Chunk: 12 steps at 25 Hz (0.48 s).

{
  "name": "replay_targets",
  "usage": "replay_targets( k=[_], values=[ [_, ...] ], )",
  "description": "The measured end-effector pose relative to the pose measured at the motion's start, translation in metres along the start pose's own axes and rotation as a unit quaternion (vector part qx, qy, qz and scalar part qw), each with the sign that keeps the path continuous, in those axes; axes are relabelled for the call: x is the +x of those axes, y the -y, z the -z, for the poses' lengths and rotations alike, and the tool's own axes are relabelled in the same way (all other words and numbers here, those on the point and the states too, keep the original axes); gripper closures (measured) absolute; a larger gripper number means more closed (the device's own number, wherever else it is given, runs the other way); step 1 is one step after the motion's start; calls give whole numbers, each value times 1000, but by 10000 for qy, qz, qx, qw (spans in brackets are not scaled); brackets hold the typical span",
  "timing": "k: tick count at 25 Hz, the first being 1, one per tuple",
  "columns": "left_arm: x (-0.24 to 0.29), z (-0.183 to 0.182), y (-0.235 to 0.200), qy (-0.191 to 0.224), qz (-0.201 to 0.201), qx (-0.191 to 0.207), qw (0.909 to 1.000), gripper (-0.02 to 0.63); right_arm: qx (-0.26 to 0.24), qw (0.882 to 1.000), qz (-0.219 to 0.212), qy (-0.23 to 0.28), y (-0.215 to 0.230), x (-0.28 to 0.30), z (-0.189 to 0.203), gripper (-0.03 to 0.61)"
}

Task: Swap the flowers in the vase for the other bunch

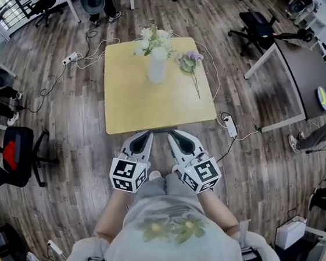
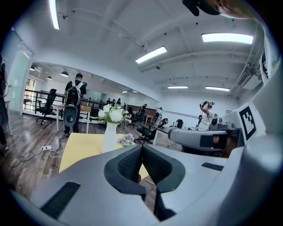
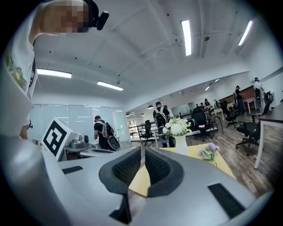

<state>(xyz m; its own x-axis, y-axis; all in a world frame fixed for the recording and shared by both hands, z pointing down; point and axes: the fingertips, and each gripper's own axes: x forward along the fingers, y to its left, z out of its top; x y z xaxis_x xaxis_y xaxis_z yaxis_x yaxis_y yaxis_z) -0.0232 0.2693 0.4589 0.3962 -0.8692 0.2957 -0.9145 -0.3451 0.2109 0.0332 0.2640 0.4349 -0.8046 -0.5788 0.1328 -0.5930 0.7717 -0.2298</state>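
A white vase with white flowers stands at the far side of the yellow table. A purple bunch lies on the table just right of the vase. My left gripper and right gripper are side by side at the table's near edge, both shut and holding nothing. The left gripper view looks past its closed pads at the vase and the purple bunch. In the right gripper view the vase and the purple bunch lie ahead of the gripper.
Power strips with cables lie on the wood floor left and right of the table. A dark desk and office chairs stand at the right, a black chair at the left. People stand in the background.
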Motion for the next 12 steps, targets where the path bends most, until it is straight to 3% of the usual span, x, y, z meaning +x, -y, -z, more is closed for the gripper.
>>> replay_targets(
  k=[12],
  values=[
    [92, -32, -50, -29, -146, -82, 9999, 595, -195, 9995, -252, -13, 82, 79, -34, 525]
  ],
)
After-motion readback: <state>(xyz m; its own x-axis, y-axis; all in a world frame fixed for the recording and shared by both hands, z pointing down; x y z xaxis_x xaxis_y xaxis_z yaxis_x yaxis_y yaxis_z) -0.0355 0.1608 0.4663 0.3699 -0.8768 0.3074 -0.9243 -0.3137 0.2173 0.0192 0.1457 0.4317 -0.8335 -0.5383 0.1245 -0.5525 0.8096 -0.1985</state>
